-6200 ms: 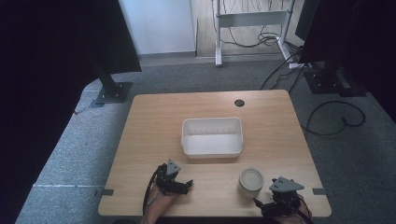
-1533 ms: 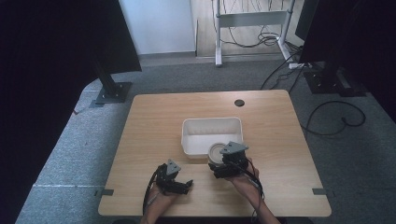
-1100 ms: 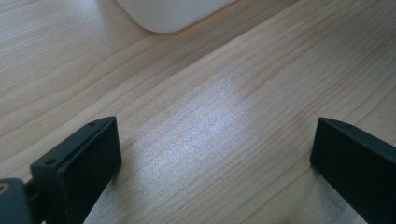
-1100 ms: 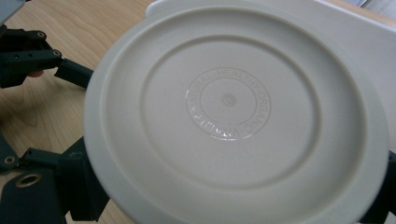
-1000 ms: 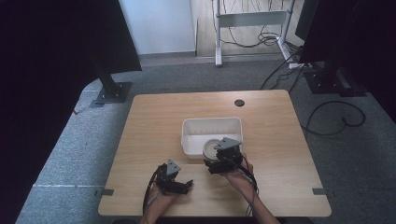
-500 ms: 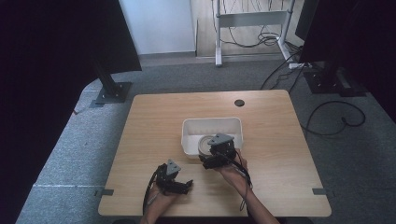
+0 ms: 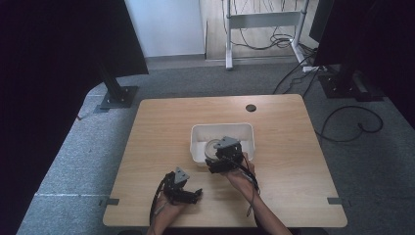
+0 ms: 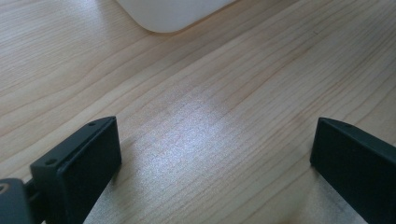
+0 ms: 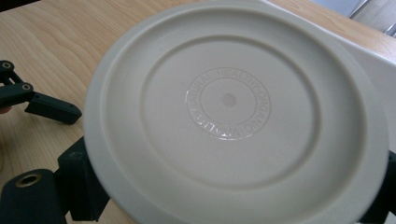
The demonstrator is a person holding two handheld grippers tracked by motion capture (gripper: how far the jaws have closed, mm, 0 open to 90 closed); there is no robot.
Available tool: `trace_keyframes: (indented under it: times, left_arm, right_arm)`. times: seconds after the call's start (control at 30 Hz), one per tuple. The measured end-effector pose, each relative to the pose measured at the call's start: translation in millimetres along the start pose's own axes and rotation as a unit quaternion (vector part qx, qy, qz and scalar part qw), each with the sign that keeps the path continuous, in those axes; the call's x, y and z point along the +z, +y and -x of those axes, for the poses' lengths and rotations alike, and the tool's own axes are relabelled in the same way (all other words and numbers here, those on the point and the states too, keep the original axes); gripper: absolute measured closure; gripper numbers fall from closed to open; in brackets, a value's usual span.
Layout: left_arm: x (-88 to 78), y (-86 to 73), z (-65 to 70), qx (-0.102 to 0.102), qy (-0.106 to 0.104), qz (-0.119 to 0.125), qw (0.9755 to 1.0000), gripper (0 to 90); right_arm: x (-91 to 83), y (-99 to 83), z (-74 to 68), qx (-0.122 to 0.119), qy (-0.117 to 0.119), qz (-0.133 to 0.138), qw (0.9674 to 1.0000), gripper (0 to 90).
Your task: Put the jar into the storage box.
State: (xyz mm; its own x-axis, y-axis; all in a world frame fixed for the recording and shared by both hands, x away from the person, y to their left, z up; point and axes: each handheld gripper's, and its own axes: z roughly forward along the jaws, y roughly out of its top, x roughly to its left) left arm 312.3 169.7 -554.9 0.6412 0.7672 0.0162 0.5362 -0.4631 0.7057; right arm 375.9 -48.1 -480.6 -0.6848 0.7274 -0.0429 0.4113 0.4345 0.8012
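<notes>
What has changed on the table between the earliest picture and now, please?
The right claw took hold of the round cream container near the table's front right and carried it forward and left to the white bin. The left claw stayed open at the front edge; the bin has not moved.

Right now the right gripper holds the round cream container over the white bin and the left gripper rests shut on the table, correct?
Not quite. The left gripper is open: the left gripper view shows its jaws wide apart over bare table. The right gripper does hold the round cream container at the white bin.
</notes>
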Motion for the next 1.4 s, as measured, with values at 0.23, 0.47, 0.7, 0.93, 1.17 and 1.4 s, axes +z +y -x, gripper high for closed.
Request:
trace_keyframes:
  times: [0.23, 0.47, 0.7, 0.93, 1.17, 1.4]
  left_arm:
    - [0.0, 0.0, 0.0, 0.0, 0.0, 0.0, 1.0, 1.5]
    - [-0.1, 0.1, 0.0, 0.0, 0.0, -0.001, 1.0, 1.5]
    - [-0.1, 0.1, 0.0, 0.0, 0.0, -0.001, 1.0, 1.5]
    - [-0.1, 0.1, 0.0, 0.0, 0.0, -0.001, 1.0, 1.6]
    - [-0.1, 0.1, 0.0, 0.001, 0.0, -0.001, 1.0, 1.5]
    - [-0.3, 0.1, 0.0, 0.0, 0.0, -0.002, 1.0, 1.5]
  right_arm:
    - [6.3, 5.2, 1.2, 0.001, -0.003, 0.001, 1.0, 9.5]
    - [12.8, 10.1, 2.1, 0.0, -0.007, -0.001, 1.0, 9.5]
    - [20.7, 12.0, 4.3, 0.004, -0.011, -0.002, 0.9999, 9.5]
    - [31.1, 12.5, 5.6, 0.011, -0.012, -0.004, 0.9999, 9.5]
    - [43.1, 10.6, 8.7, 0.02, -0.017, -0.007, 0.9996, 9.5]
    - [53.5, 8.0, 11.1, 0.024, -0.024, -0.017, 0.9993, 9.5]
